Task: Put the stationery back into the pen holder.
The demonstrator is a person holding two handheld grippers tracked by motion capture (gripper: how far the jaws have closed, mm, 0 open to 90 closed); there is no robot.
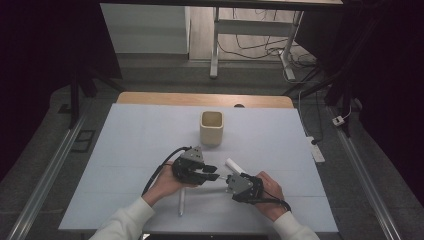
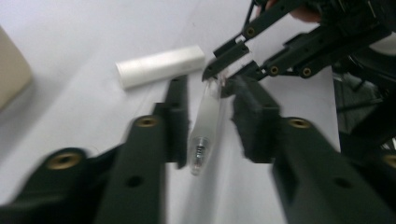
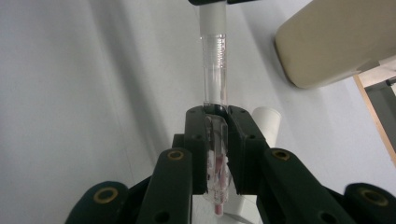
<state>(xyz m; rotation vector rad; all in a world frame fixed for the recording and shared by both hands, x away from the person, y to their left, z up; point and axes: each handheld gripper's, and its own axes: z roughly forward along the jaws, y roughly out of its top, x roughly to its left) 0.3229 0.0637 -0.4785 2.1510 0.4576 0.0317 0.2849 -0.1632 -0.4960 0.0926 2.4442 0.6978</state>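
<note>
- The right hand-held gripper (image 3: 217,154) is clenched on a clear plastic pen barrel (image 3: 215,70), its two black jaws pressed against the barrel's sides with a pink part visible inside the tube between them
- In the right gripper view the pen barrel runs from the jaws straight toward 12 o'clock, its far frosted end reaching the other hand-held gripper at the top edge
- The left hand-held gripper (image 2: 208,119) is released: in the left gripper view the barrel (image 2: 205,121) lies in the gap between its jaws with daylight on both sides, a small spring showing in the near end
- In that view the right hand-held gripper (image 2: 224,70) comes in from 1 o'clock and pinches the barrel's far end
- A white cylindrical cap (image 2: 161,66) lies flat on the table (image 2: 93,28) at 11 o'clock of the left gripper's jaws, just beside the barrel but apart from it
- In the high view both hand-held grippers meet near the table's front middle, the left (image 1: 212,172) pointing toward 3 o'clock and the right (image 1: 231,181) facing it, with the white cap (image 1: 233,165) just beyond them at 12 o'clock
- A beige square cup (image 1: 211,128) stands upright on the table toward 12 o'clock, well apart from the grippers
- A thin pale rod (image 1: 181,201) lies on the table at 6 o'clock of the left hand (image 1: 167,184)
</note>
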